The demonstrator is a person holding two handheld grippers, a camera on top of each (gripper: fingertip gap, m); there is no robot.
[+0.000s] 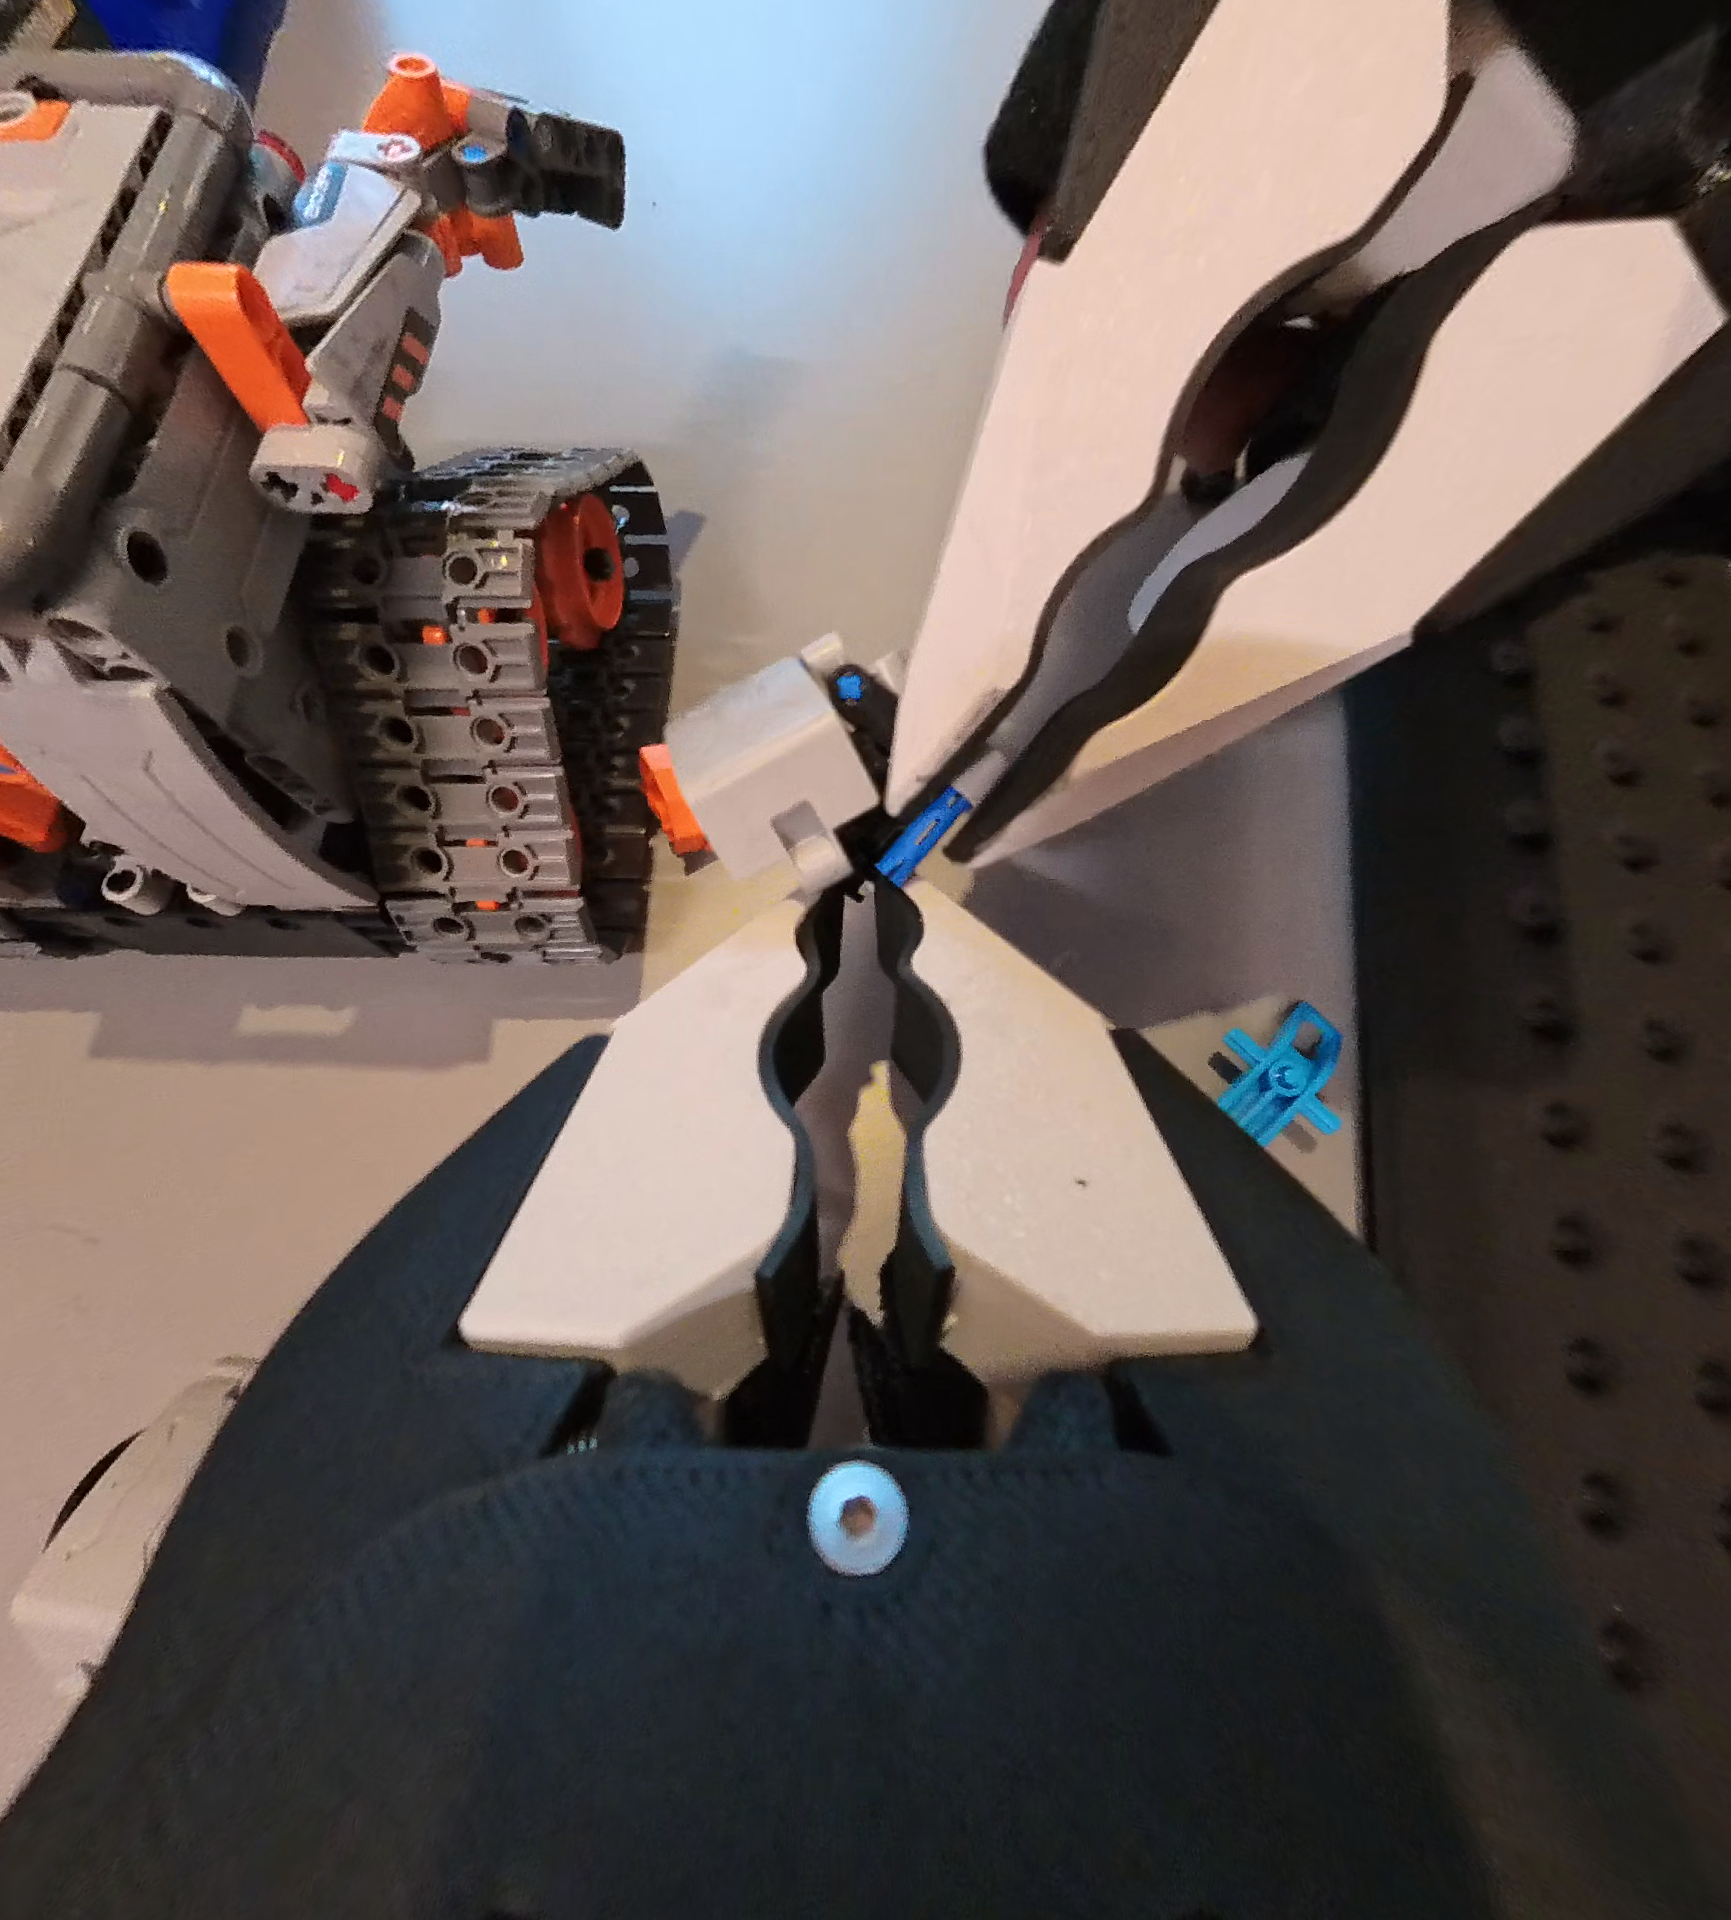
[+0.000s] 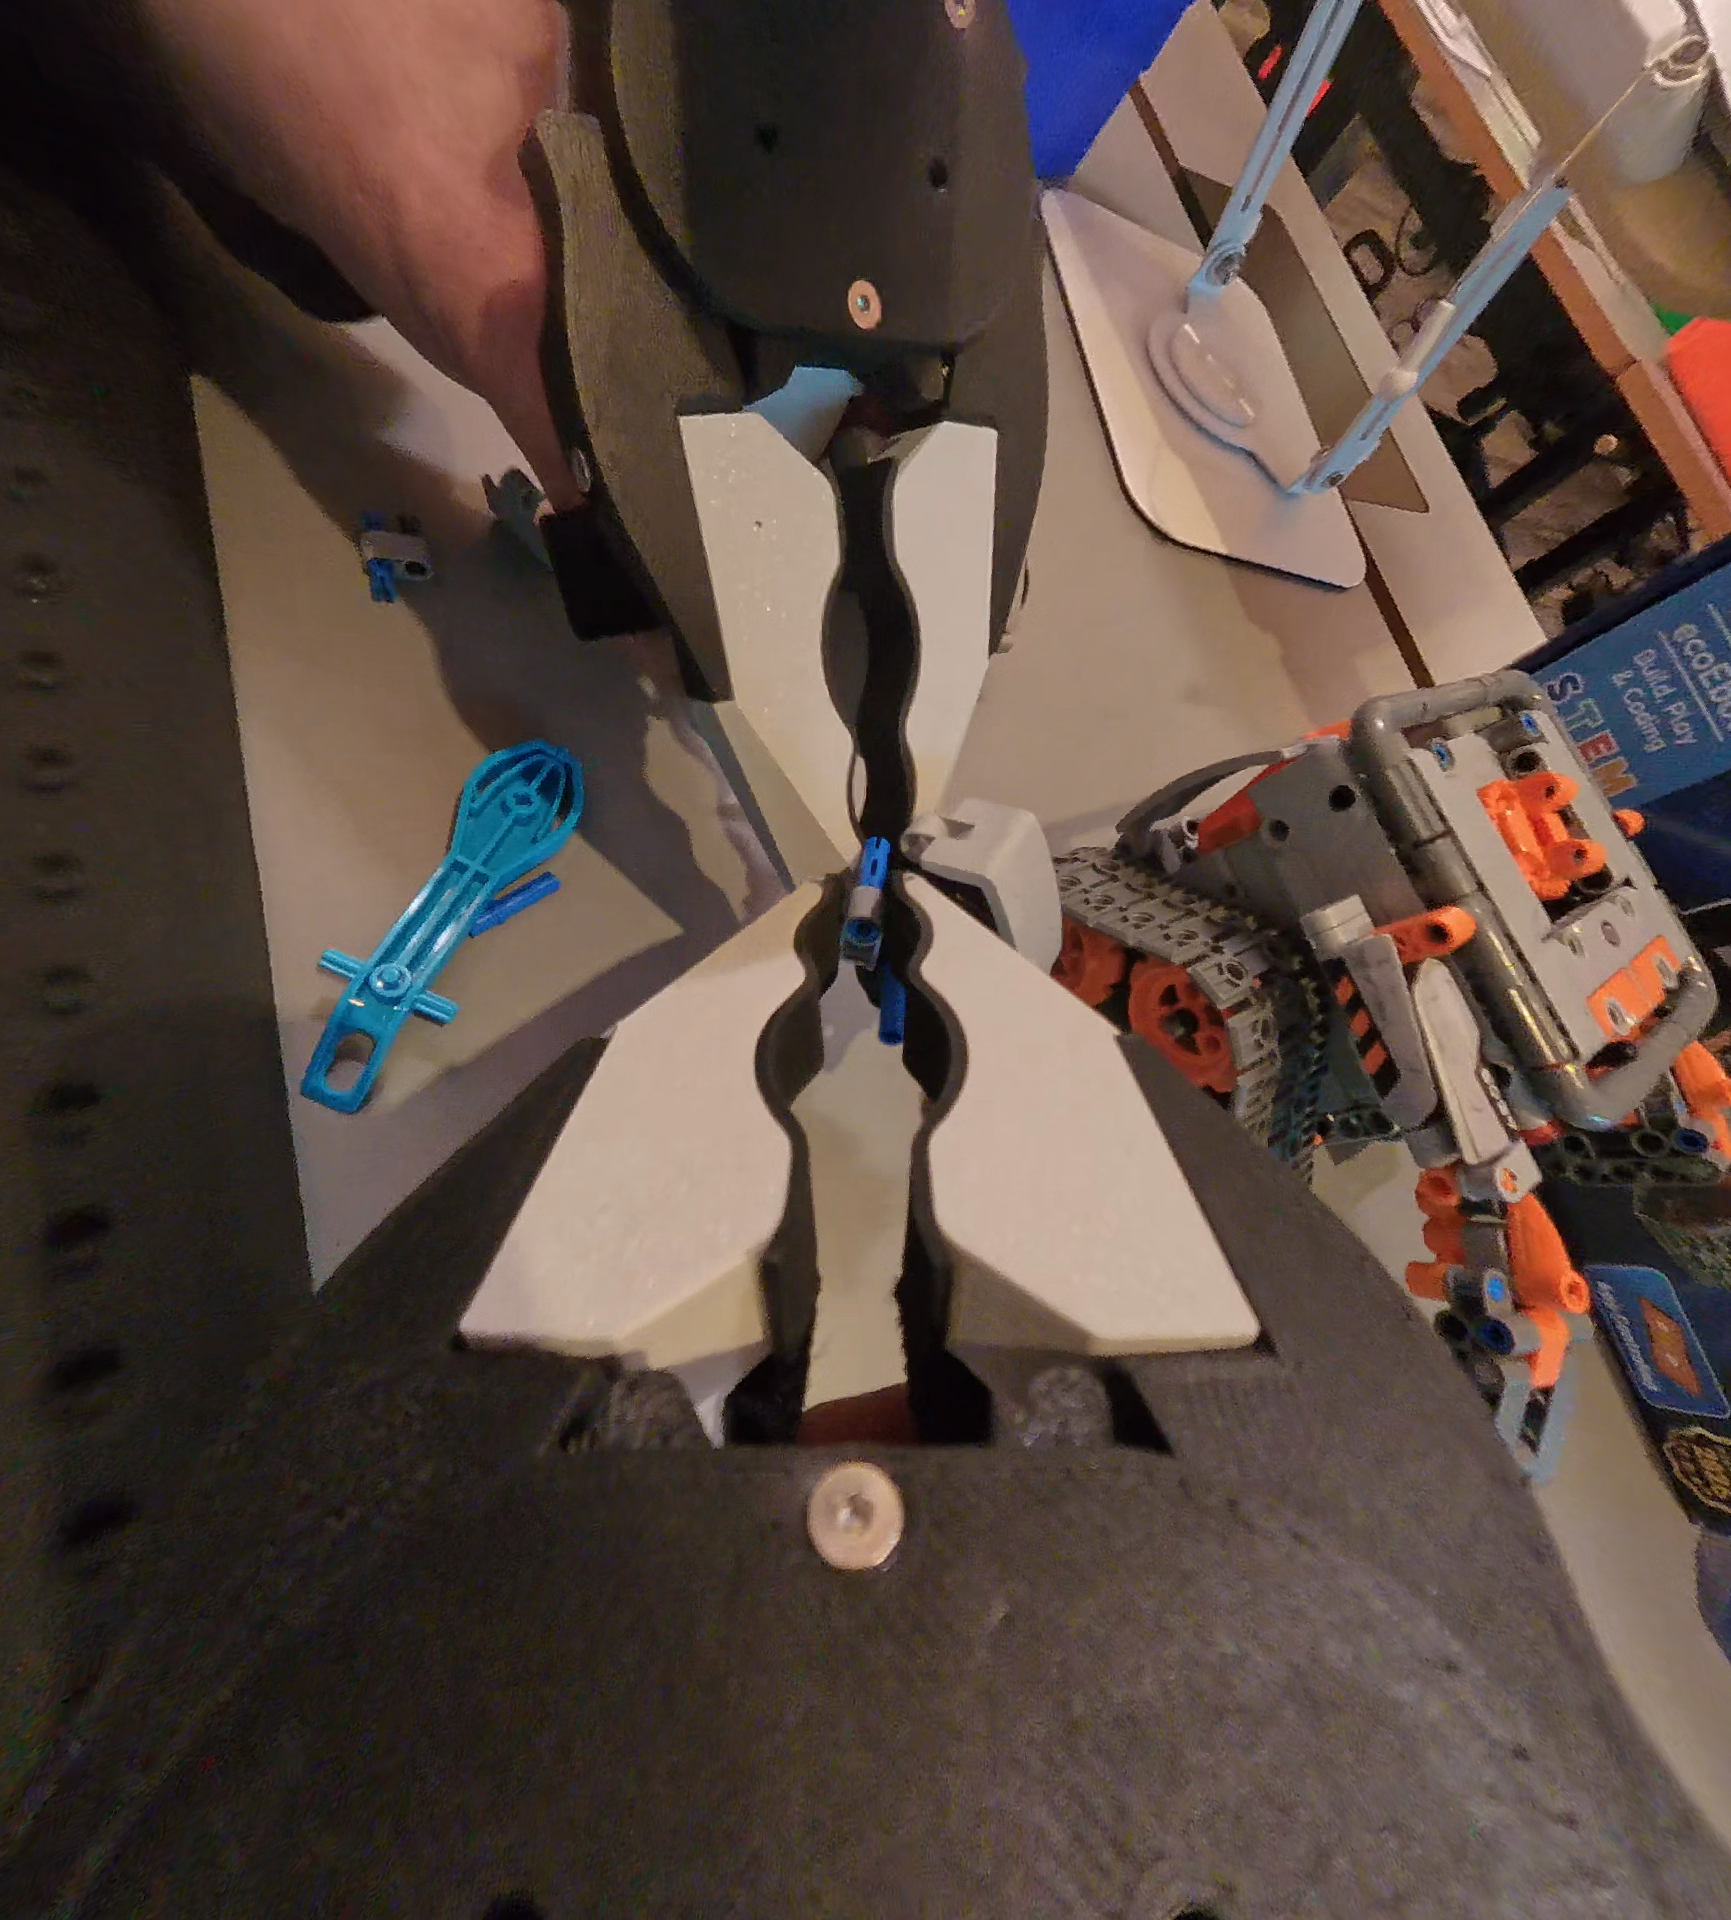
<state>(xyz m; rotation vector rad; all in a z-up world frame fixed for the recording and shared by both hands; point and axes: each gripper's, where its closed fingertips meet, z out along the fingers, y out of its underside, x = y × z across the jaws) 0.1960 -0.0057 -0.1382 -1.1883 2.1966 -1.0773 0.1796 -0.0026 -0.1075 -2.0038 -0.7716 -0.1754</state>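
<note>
Left gripper (image 1: 859, 902) fingers were nearly closed, pinching the black end of a grey block assembly (image 1: 773, 774) at their tips. Right gripper (image 2: 866, 920) fingers were closed on a small grey-and-blue pin connector (image 2: 863, 906), tip to tip with the left. Risk: slight misalignment could pop the connector loose. Tracked model (image 1: 248, 582) sat beyond on the worktop (image 1: 165, 1195).

We record printed writing on one item only: a blue box (image 2: 1713, 665) standing on the table (image 2: 1204, 665) to the right of the right tongs (image 2: 866, 920), beyond their tips. Its upper face bears several lines of white lettering with a numeral. Lower on the box, level with the tongs' base, sit a small lettered panel (image 2: 1661, 1351) and a round emblem (image 2: 1718, 1475). Around the left tongs (image 1: 859, 894) we find nothing legible.
</note>
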